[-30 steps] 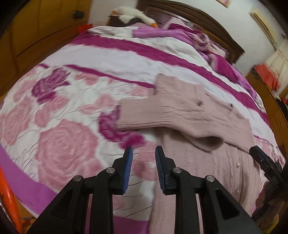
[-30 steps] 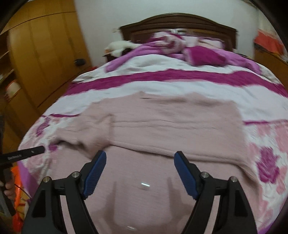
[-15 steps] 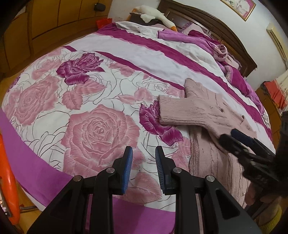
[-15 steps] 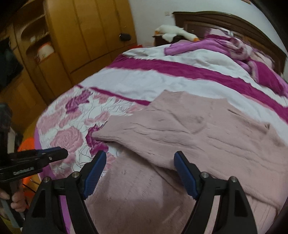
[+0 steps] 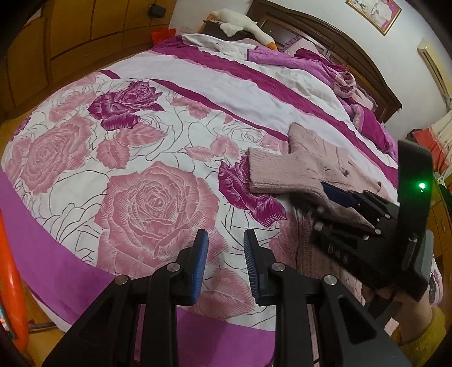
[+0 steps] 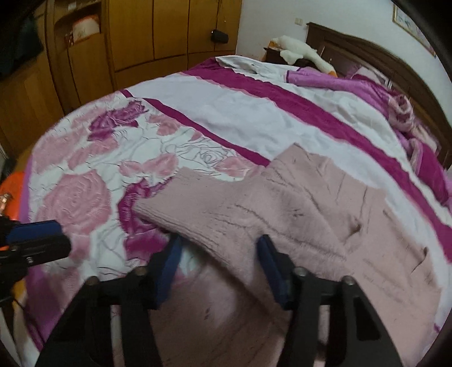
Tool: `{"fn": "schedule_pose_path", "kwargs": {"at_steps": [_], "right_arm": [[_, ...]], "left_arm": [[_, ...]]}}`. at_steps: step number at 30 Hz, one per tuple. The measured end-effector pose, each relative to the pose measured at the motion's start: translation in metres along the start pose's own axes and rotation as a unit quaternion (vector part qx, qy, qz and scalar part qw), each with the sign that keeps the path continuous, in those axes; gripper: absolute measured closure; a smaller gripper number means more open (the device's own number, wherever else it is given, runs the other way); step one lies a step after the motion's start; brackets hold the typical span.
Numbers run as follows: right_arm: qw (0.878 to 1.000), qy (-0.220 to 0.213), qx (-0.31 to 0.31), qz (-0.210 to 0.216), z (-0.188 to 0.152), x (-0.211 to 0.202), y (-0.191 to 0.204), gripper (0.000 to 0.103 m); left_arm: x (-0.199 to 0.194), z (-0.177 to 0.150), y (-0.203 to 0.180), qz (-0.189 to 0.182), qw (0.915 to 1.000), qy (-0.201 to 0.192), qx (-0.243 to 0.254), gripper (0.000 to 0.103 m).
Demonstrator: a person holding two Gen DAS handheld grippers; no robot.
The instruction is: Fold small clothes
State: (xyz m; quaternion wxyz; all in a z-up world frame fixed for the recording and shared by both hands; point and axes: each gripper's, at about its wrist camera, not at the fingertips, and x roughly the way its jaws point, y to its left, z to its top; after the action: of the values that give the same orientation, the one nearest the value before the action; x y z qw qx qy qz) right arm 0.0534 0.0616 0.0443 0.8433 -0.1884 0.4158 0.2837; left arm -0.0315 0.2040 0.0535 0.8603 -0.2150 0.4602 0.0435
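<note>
No readable text, label or number is shown in either view. Nothing legible is found on any surface.

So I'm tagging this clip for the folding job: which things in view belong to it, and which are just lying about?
Part of the job:
- pink knit sweater, sleeve folded across it
- right gripper, open at the sleeve's lower edge
- left gripper, open over the bedspread

Just lying about:
- rose-print bedspread
- plush goose
- crumpled purple blanket
- wooden wardrobe
- framed picture
</note>
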Motion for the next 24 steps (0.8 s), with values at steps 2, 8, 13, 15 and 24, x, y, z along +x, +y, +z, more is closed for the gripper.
{"fn": "schedule_pose_path", "kwargs": {"at_steps": [2, 8, 13, 15, 24], "right_arm": [[1.0, -0.004, 0.003, -0.003, 0.001, -0.002, -0.006, 0.084], [0.992, -0.059, 0.093, 0.058, 0.005, -0.04, -0.053, 0.089], [0.983, -0.093, 0.147, 0.063, -0.002, -0.071, -0.096, 0.088], [0.98, -0.098, 0.159, 0.068, -0.008, -0.078, -0.108, 0.088], [0.974, -0.099, 0.186, 0.09, -0.014, -0.065, -0.115, 0.101]], "left_arm": [[0.0, 0.0, -0.003, -0.002, 1.0, 0.0, 0.002, 0.099], [0.001, 0.001, -0.014, -0.008, 0.9999, -0.002, 0.014, 0.099], [0.002, 0.003, -0.027, -0.015, 0.9995, -0.001, 0.028, 0.099], [0.003, 0.004, -0.033, -0.017, 0.9993, 0.0, 0.032, 0.099], [0.011, 0.004, -0.051, -0.045, 0.9982, 0.007, 0.039, 0.099]]}}
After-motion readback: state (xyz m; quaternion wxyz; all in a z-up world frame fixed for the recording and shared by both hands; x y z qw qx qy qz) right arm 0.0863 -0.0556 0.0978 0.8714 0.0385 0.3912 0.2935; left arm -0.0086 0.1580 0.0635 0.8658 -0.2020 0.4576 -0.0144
